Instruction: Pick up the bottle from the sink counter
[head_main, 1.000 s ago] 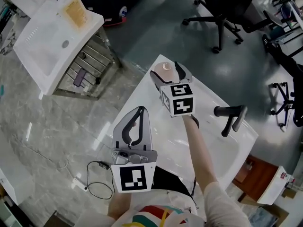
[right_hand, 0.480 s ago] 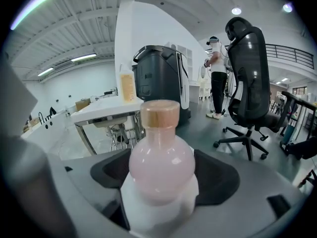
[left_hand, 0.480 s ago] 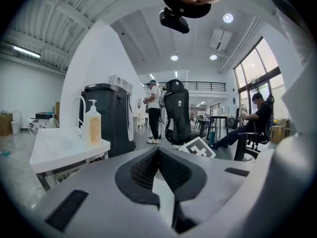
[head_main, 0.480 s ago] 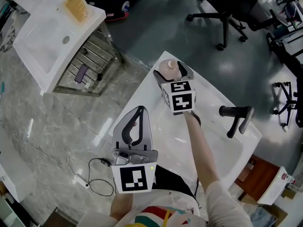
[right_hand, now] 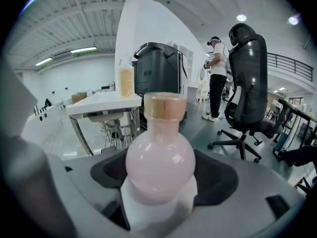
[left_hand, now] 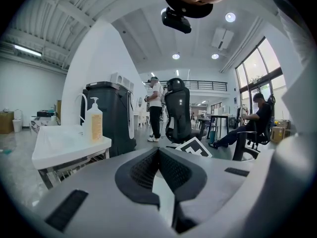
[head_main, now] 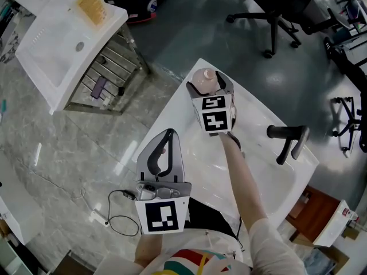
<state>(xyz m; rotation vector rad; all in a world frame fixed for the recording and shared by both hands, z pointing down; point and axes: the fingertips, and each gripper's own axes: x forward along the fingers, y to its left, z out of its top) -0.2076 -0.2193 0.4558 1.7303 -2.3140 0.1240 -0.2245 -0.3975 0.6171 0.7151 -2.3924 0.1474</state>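
Over the last second the right tongs [head_main: 209, 88] slid forward around the pink bottle [head_main: 204, 79] at the worktop's [head_main: 189, 153] 12 o'clock end, jaws gripping its sides. Left tongs [head_main: 170, 134], at 7 o'clock, are closed and empty. The grasp looks made; next comes a steady upright lift.

Grey left gripper [head_main: 170, 132], right gripper [head_main: 209, 80]; black-white marker cubes [head_main: 164, 223]; striped shirt [head_main: 184, 262].

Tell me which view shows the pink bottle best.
The right gripper view: the bottle fills the centre, standing between the jaws of the right gripper, cap and round body clear. The head view shows it small, from above. The left gripper view doesn't show it.
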